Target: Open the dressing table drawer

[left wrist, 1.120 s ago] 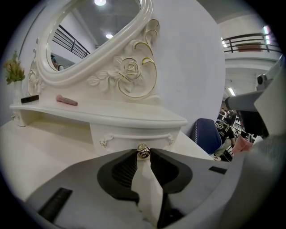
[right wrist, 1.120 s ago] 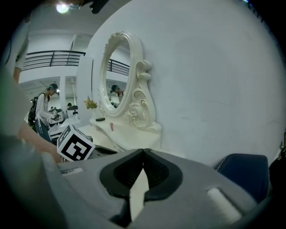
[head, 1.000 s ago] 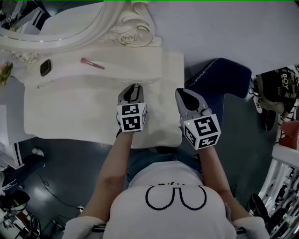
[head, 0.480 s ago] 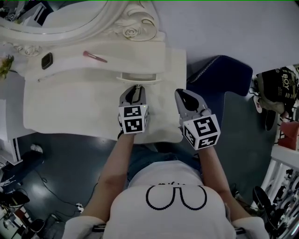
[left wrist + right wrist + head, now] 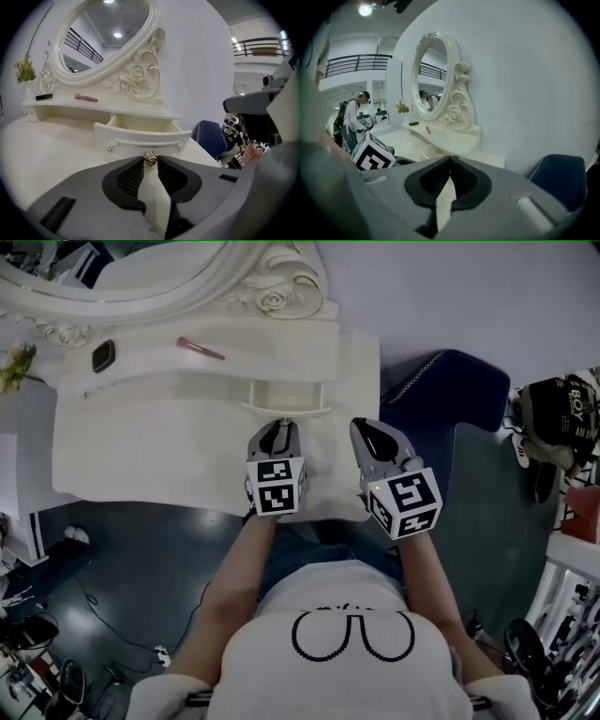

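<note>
Now the left hand-held gripper point(image 5: 281, 425) is clamped on the small metal knob point(image 5: 150, 159) of the drawer point(image 5: 286, 396); the drawer stands partly out of the white table point(image 5: 141, 451); right of the drawer, the right hand-held gripper point(image 5: 368, 433) hangs closed, empty.

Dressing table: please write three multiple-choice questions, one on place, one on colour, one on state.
1. Where does the pink stick lie?
A. on the shelf under the mirror
B. in a cup
C. on the floor

2. What colour is the chair beside the table?
A. red
B. dark blue
C. white

3. What state is the drawer in?
A. fully shut
B. pulled partly out
C. lying on the floor

1 A: it rests there, below the frame.
2 B: its seat shows dark blue.
3 B: its front stands forward, left gripper shut on its knob.
</note>
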The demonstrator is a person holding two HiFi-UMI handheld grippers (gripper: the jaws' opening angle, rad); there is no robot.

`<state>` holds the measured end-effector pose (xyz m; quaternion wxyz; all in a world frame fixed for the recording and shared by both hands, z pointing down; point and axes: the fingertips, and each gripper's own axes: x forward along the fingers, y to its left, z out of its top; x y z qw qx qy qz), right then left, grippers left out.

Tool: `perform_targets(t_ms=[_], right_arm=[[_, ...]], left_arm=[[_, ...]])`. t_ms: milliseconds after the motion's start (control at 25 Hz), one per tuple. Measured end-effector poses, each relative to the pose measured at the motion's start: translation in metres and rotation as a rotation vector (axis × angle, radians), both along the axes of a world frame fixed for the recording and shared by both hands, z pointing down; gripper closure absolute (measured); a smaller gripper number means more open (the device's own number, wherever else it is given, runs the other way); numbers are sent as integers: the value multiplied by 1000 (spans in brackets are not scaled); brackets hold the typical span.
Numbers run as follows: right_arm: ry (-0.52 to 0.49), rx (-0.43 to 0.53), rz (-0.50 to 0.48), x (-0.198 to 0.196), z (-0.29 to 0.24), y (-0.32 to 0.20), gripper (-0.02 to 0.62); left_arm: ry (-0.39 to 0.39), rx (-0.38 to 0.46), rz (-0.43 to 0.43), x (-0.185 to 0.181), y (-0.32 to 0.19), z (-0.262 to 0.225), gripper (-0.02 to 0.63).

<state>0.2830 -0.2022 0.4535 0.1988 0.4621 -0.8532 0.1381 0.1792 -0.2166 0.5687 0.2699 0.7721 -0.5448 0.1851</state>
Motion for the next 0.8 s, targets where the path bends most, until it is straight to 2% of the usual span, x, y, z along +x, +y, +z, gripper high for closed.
perform_targets(t_ms=[400, 800], right_arm=[[-29, 8, 33, -18, -11, -1, 592], [-66, 79, 68, -49, -41, -10, 592]], left_arm=[[-9, -27, 84, -3, 11, -13, 488], [-34, 62, 125, -35, 1, -54, 488]])
